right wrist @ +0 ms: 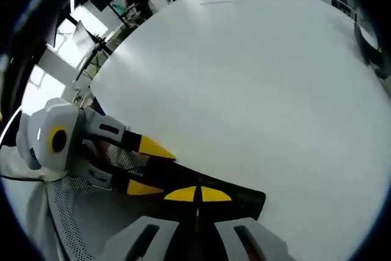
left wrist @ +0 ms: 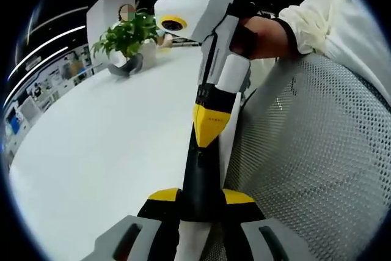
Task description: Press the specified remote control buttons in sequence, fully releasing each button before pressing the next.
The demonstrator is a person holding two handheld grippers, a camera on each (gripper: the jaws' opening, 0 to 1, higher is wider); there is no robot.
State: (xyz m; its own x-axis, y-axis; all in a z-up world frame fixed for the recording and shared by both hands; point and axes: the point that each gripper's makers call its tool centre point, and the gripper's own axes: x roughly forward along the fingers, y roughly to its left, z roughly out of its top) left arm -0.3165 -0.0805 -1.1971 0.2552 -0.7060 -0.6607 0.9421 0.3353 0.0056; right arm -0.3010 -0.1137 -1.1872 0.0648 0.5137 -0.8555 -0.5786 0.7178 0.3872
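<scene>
Standing beside the desk (left wrist: 110, 145), I see the left tongs (left wrist: 200, 197) clamped on a long black bar that I take for the remote (left wrist: 198, 172). It is held at the desk's near edge, next to a mesh chair (left wrist: 305, 163), and points away toward the far plant (left wrist: 125, 35).

The right tongs (left wrist: 211, 125) come in from the far side. Their yellow tips are drawn together with nothing between them, and they rest on the remote's face partway along. A hand (left wrist: 263, 35) grips their handle. No buttons can be made out from here, so I cannot tell which one is under the tips.

This looks like a press in progress. To do it well, the left tongs should hold the remote firm and level so it does not pivot under the load. The right tips should push squarely down on one key and not slide onto the next. They should then lift fully clear before the next key is attempted. Bringing the remote further over the desk would keep it in plain sight.
</scene>
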